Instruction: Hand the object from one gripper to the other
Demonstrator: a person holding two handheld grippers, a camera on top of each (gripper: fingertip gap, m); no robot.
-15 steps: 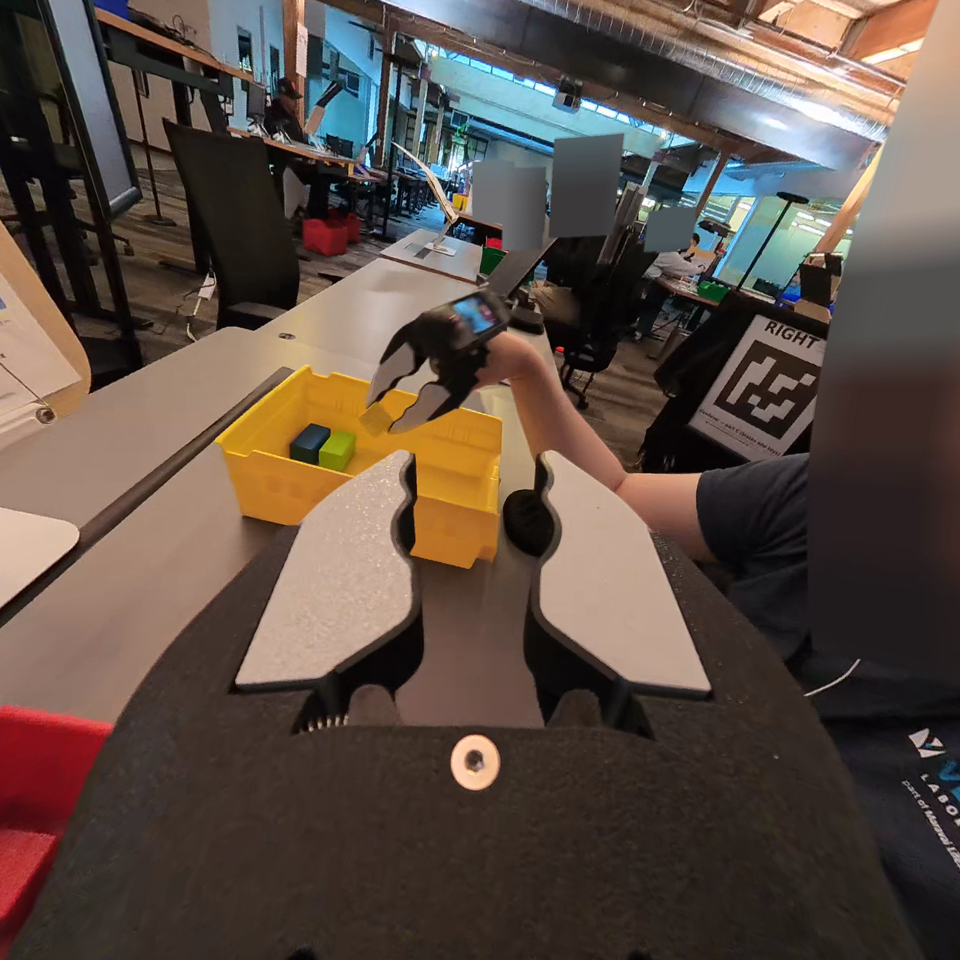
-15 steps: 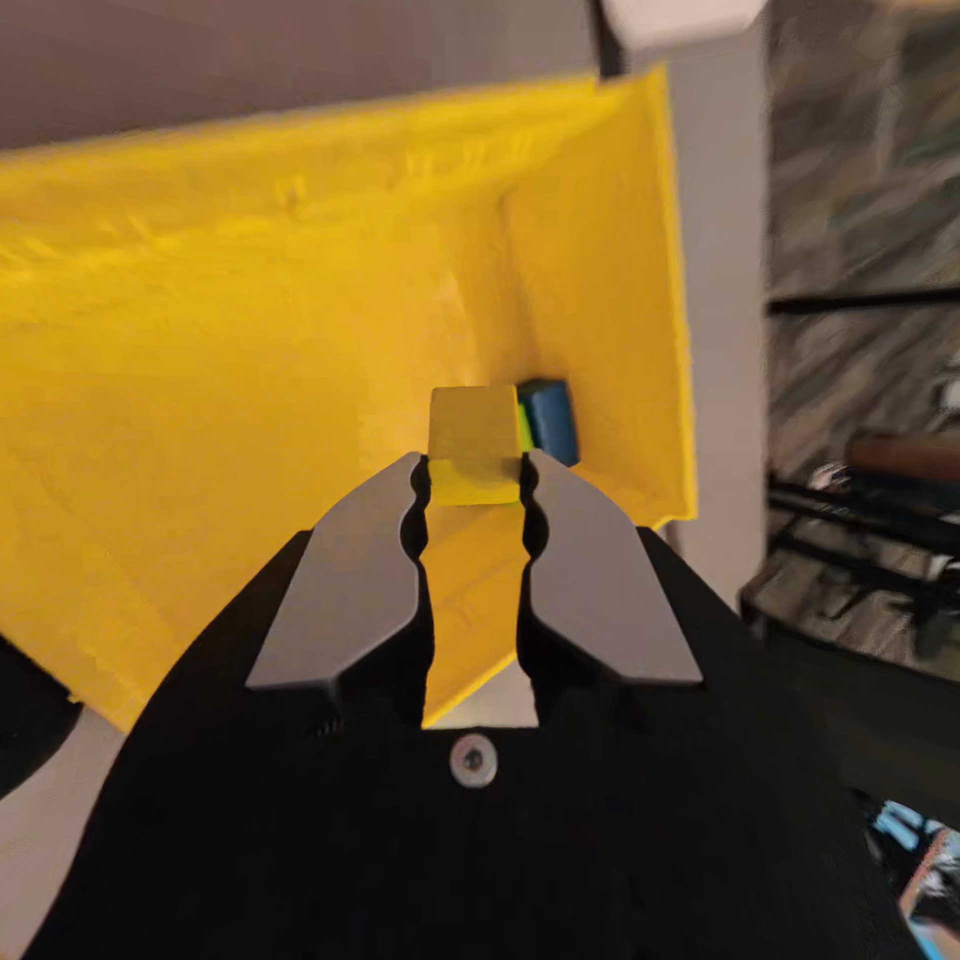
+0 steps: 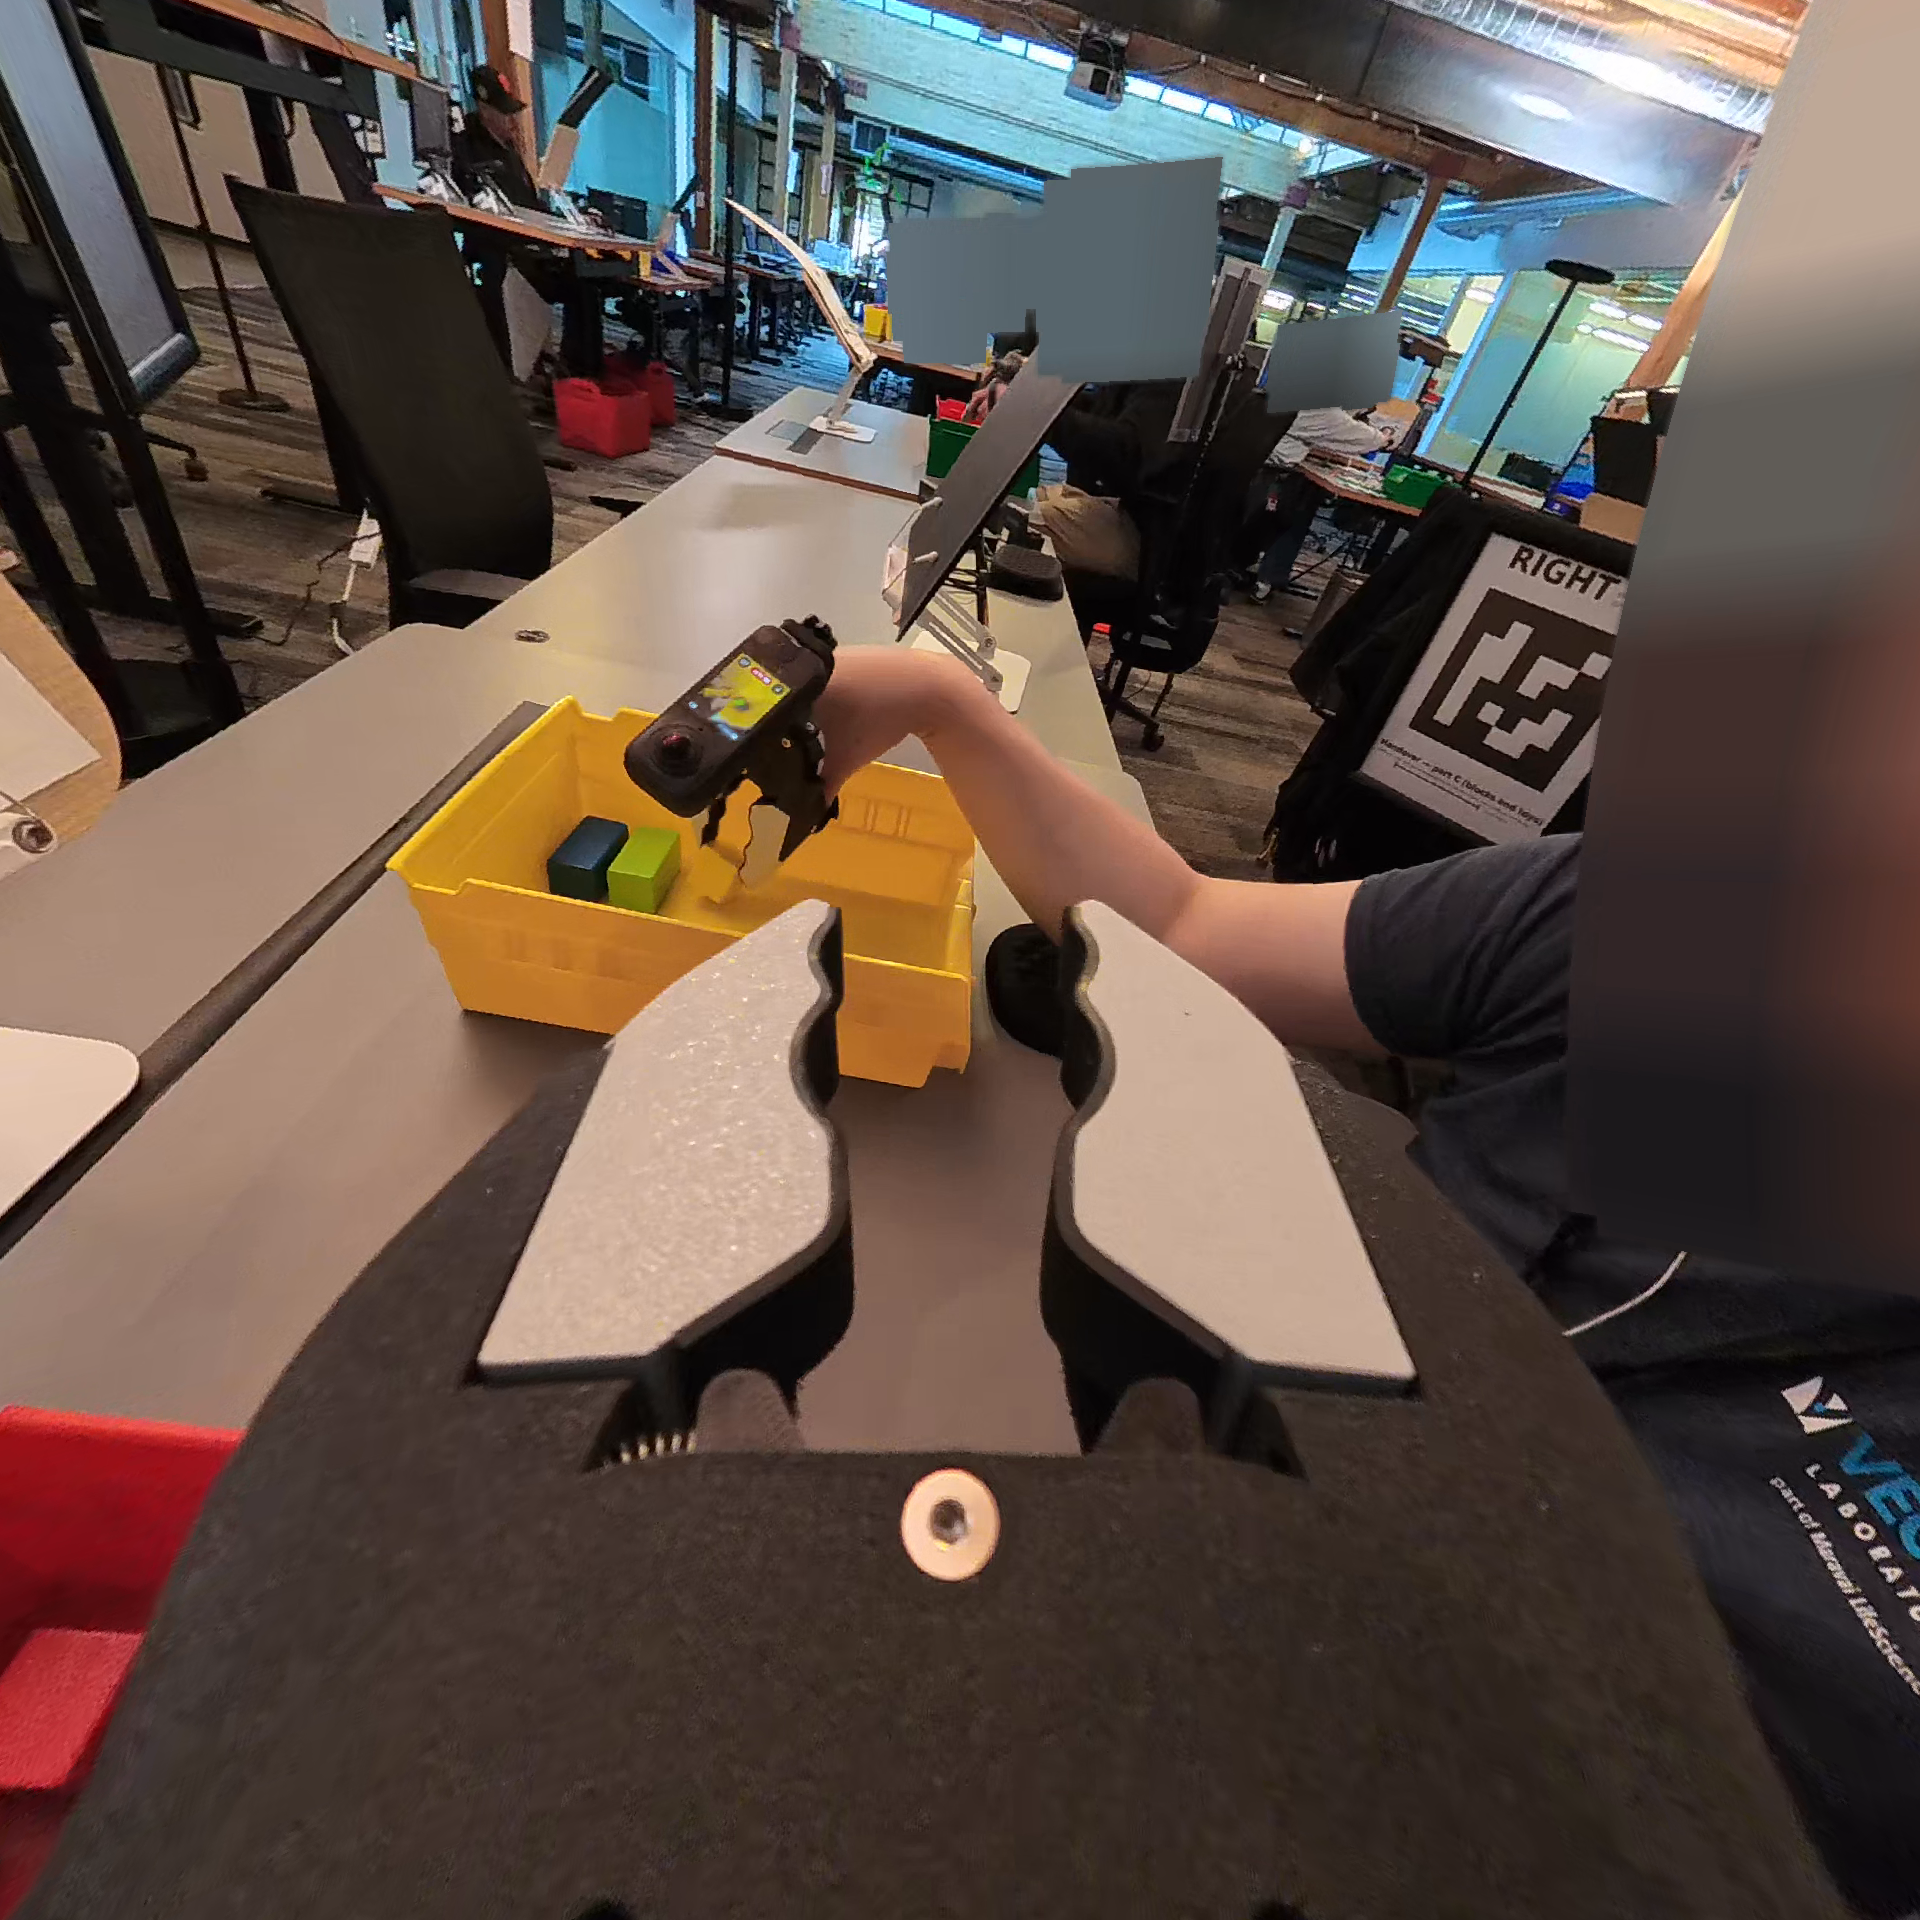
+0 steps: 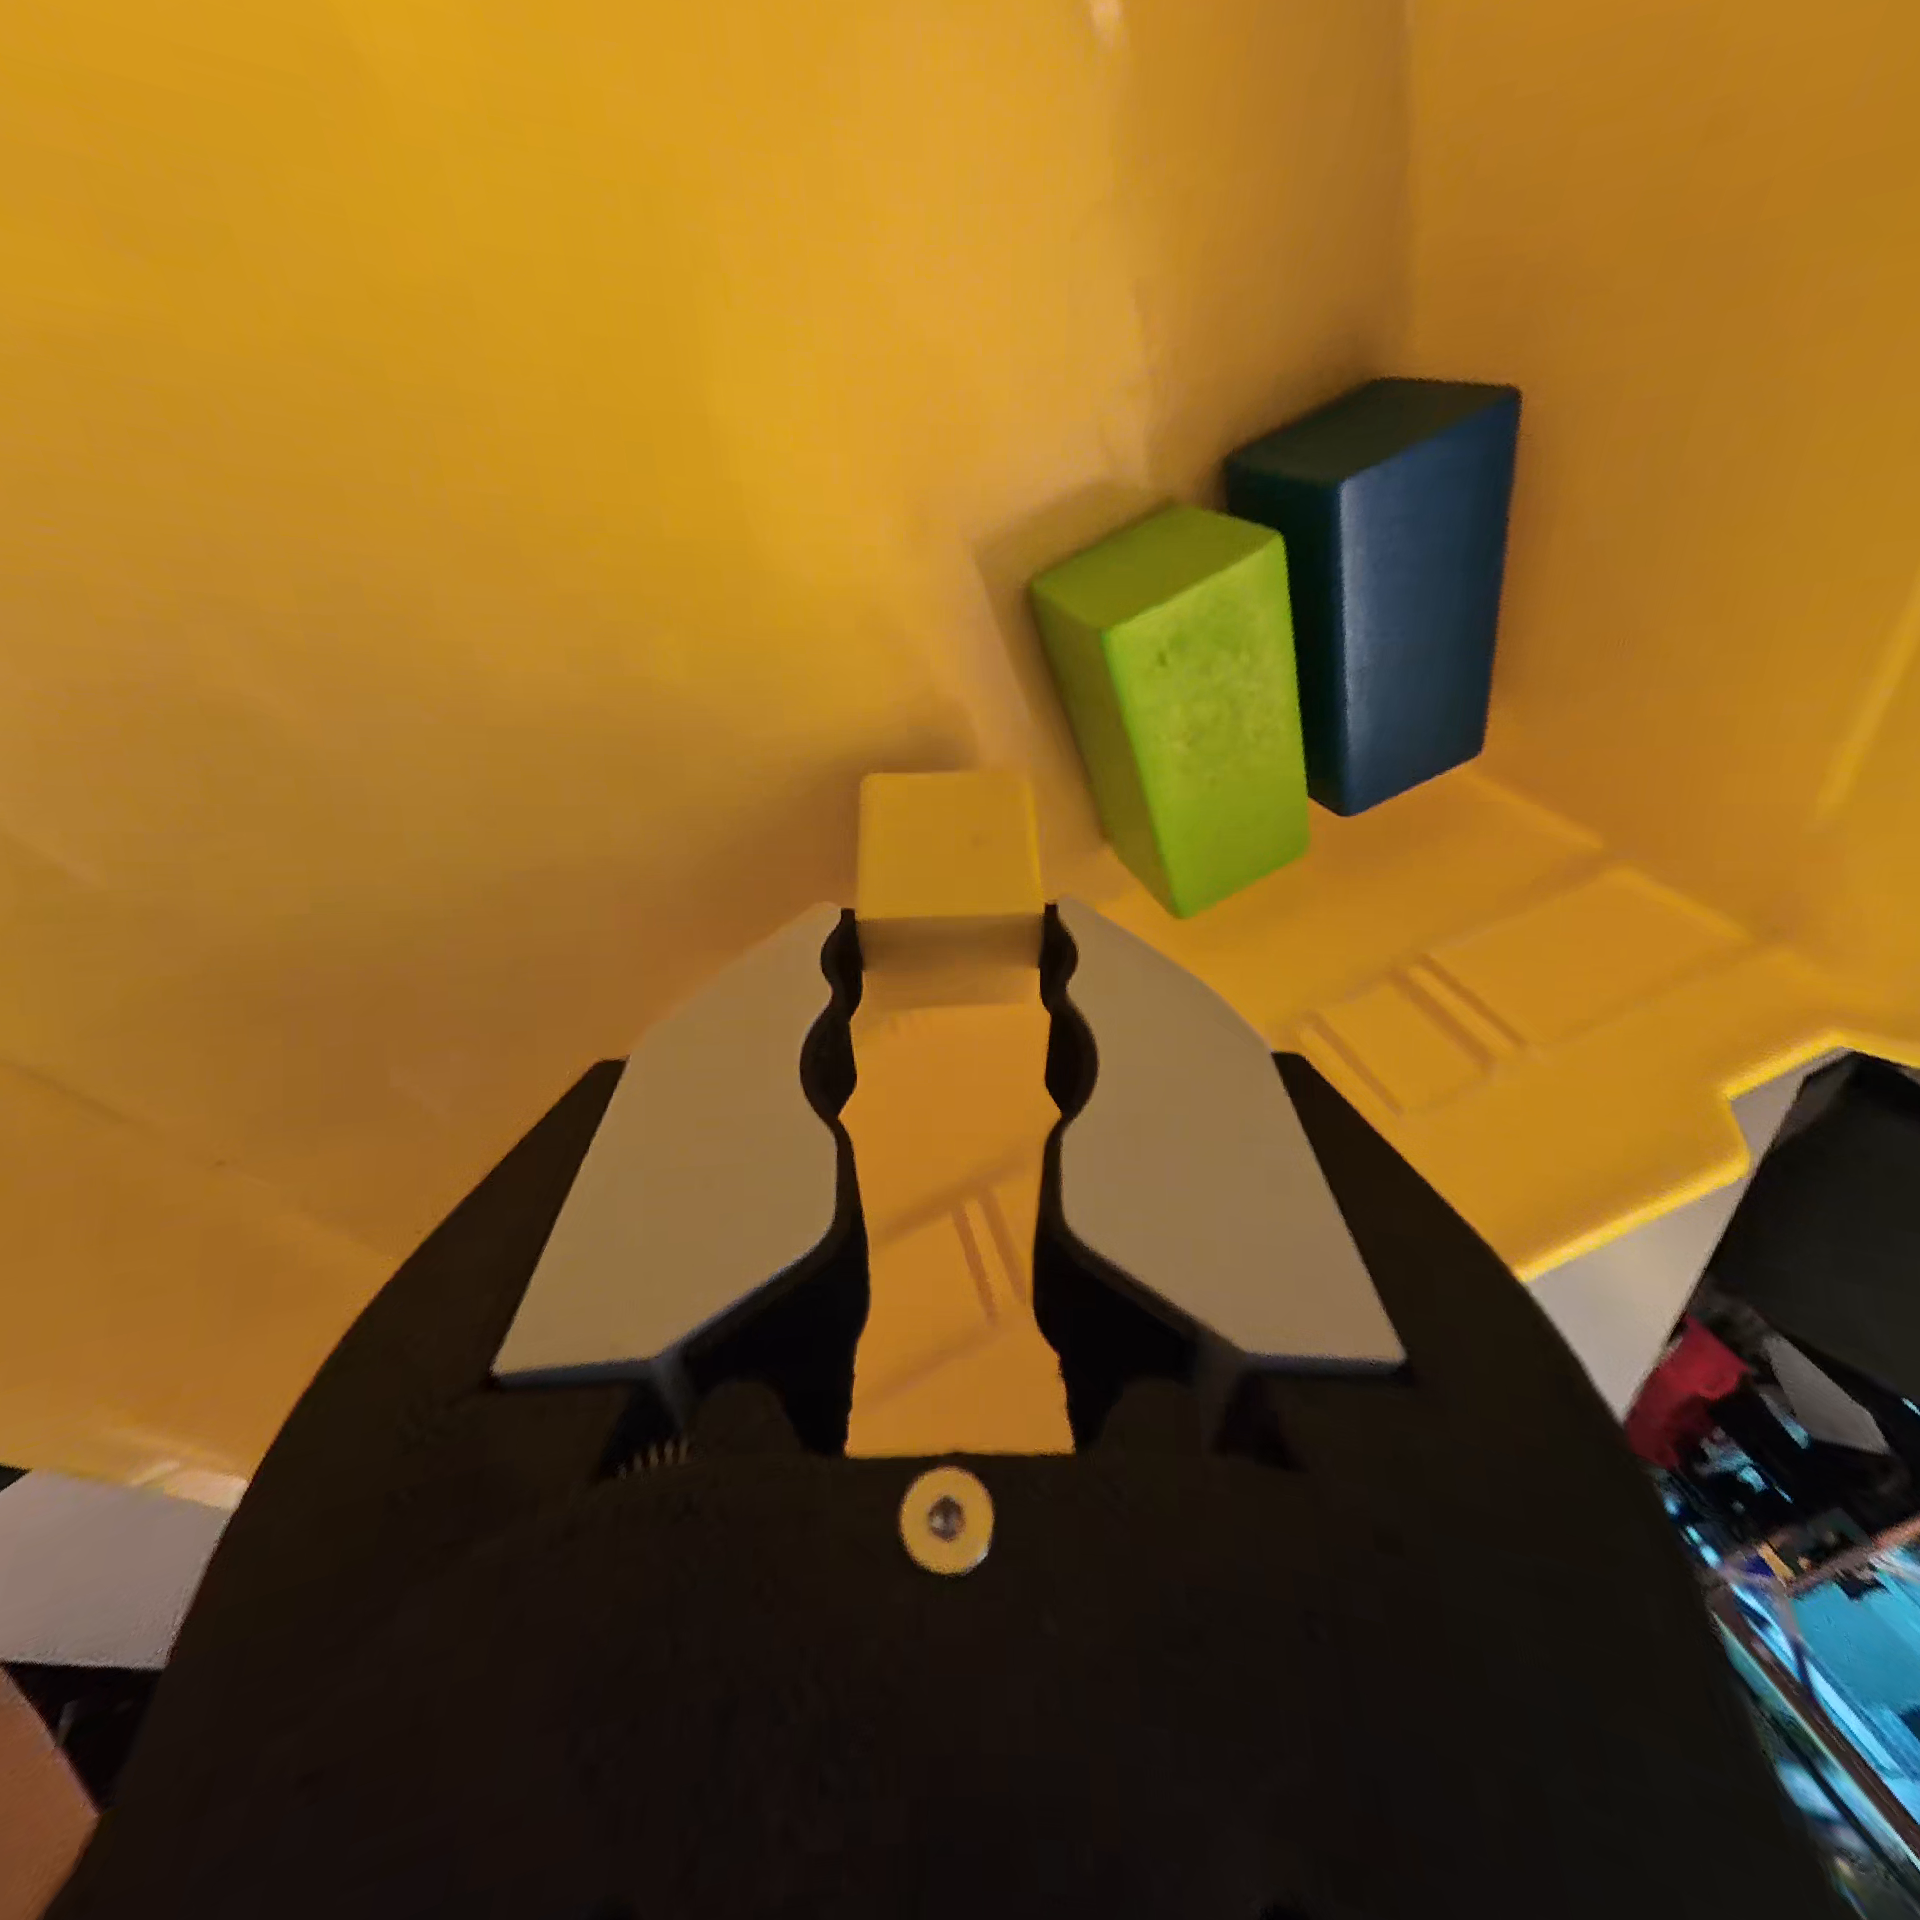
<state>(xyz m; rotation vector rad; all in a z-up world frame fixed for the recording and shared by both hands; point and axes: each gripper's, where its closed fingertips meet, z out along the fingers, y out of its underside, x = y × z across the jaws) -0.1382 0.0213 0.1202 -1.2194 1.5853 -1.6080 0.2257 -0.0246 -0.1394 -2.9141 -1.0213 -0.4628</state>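
While the right gripper (image 4: 951, 920) pinches a smooth yellow block (image 4: 948, 862) inside the yellow bin (image 3: 582, 951), the left gripper (image 3: 951, 925) gapes empty over bare tabletop (image 3: 312, 1091); green block (image 4: 1184, 707) just right.

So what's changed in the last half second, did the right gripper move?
The right gripper has dipped lower into the yellow bin, still shut on the yellow block. The green block and blue block haven't moved, and the left gripper still waits open short of the bin.
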